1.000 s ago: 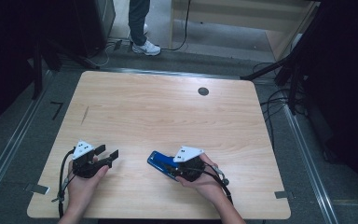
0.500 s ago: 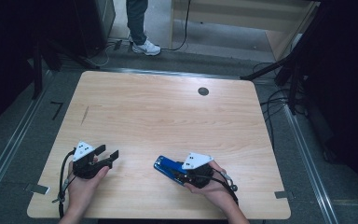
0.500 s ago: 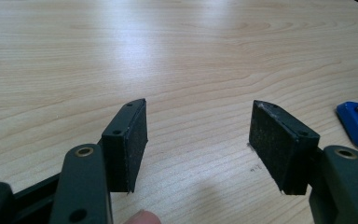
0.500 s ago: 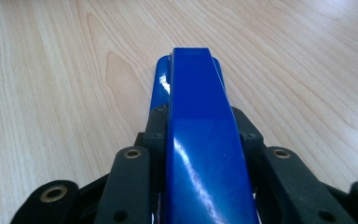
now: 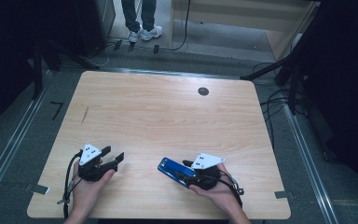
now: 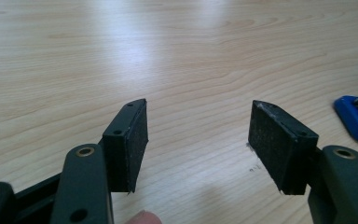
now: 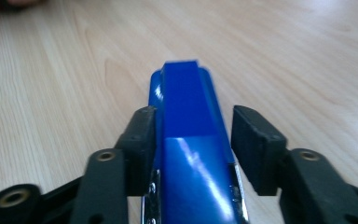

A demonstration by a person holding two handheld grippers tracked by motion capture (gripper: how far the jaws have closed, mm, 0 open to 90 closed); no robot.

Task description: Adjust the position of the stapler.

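Observation:
A blue stapler (image 5: 175, 171) lies low over the near part of the wooden table (image 5: 168, 116), right of the middle. My right gripper (image 5: 189, 171) is shut on it. In the right gripper view the stapler (image 7: 189, 154) runs forward between the two black pads; the left pad presses its side and the right pad sits close against its lower edge. My left gripper (image 5: 112, 155) stands open at the near left, just above the wood, with nothing between its pads (image 6: 133, 144). The stapler's blue tip (image 6: 356, 119) shows at the right edge of the left gripper view.
A round dark grommet (image 5: 203, 91) sits in the tabletop at the far right. Cables (image 5: 279, 100) trail on the floor to the right of the table. A person's legs and shoes (image 5: 142, 30) stand beyond the far edge.
My right gripper has carried the blue stapler a little to the right and nearer the front edge. The left gripper has stayed where it was.

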